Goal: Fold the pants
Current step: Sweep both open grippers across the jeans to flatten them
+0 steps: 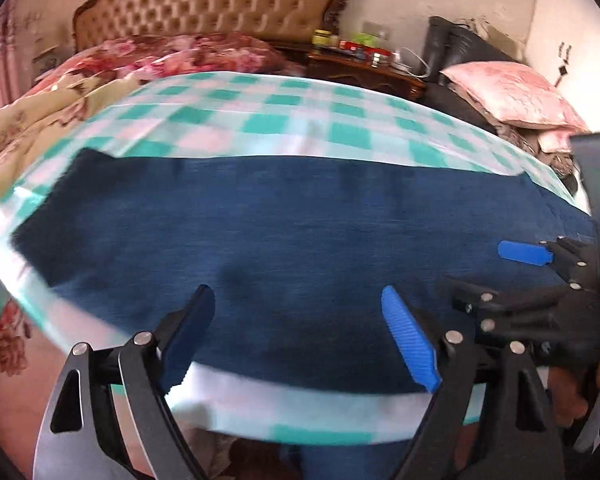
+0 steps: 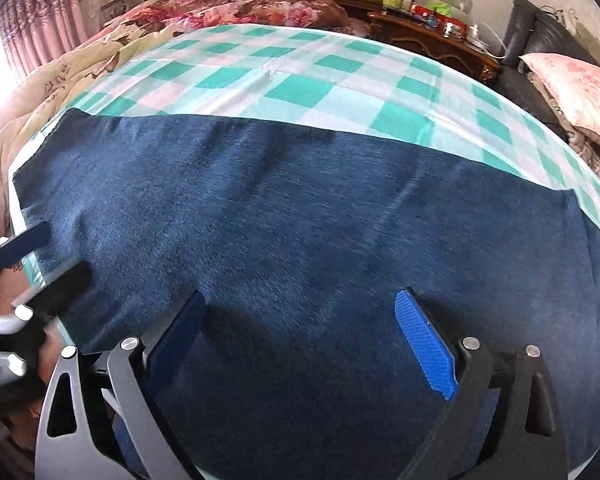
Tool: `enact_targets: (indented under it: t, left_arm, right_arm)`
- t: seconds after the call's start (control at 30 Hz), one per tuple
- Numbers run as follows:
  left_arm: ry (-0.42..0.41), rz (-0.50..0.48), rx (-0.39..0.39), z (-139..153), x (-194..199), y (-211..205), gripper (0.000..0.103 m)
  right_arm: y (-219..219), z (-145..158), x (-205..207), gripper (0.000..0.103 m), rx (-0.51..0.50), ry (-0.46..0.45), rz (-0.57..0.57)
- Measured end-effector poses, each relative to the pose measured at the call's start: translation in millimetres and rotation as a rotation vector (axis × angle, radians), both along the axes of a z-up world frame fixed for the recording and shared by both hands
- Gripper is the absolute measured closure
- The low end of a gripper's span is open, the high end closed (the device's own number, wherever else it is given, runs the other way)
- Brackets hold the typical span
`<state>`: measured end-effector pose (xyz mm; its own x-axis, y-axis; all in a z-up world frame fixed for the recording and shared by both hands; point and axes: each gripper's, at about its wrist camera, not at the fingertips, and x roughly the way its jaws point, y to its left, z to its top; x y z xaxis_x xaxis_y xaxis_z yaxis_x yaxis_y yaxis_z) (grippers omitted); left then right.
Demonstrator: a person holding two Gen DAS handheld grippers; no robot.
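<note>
Left wrist view: pants (image 1: 284, 232) lie flat on the checked sheet (image 1: 260, 112), long axis running side to side across the jaws' line of sight, ends to left and right. Left gripper (image 1: 300, 344) hangs with jaws spread wide, nothing between them, over the near edge of the pants. Right gripper (image 2: 304, 344) likewise stands wide and empty, cloth beneath it. Beyond both, the headboard (image 1: 204, 4) and a nightstand (image 1: 364, 68).

Both grippers point down at a slant. The left gripper (image 1: 300, 312) has its fingers (image 1: 410, 338) wide apart, holding nothing. The right gripper (image 2: 304, 320) is wide apart and empty too.
</note>
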<state>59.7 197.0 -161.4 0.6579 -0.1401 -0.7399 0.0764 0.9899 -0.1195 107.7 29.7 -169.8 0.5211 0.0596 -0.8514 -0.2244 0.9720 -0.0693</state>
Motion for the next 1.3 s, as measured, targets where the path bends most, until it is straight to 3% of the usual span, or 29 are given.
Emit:
enact_targets:
  t: [0.17,0.3,0.67,0.8,0.97,1.17,1.23,1.3]
  left_arm:
    - [0.034,-0.074,0.041,-14.9,16.5,-30.4,0.009]
    - [0.039,-0.07,0.089,-19.7,15.5,-39.2,0.002]
    - [-0.007,-0.082,0.122,-21.1,3.0,-32.7,0.001]
    - [-0.026,-0.013,0.206,-18.0,2.5,-24.0,0.001]
    - [0.02,0.135,0.221,-15.2,9.9,11.1,0.002]
    - [0.039,0.263,0.254,-11.5,17.6,58.2,0.019]
    - [0.059,0.301,0.269,-12.1,19.8,74.1,0.033]
    - [0.071,0.352,0.266,-11.9,20.6,93.2,0.037]
  right_arm:
    - [-31.6,-0.3,-6.0,0.011,-0.012,0.017,-0.087]
    - [-40.4,-4.4,-7.4,0.008,-0.023,0.019,-0.098]
    - [-46.6,-7.4,-6.2,0.005,0.016,0.03,-0.107]
    - [-47.2,-7.5,-7.4,0.005,0.017,0.037,-0.096]
    - [-46.9,-7.4,-8.0,0.005,0.017,0.032,-0.096]
    - [-46.2,-7.5,-8.7,0.005,0.016,0.032,-0.094]
    - [-46.7,-7.7,-8.8,0.005,0.017,0.033,-0.091]
    - [-46.6,-7.8,-8.6,0.004,0.017,0.034,-0.092]
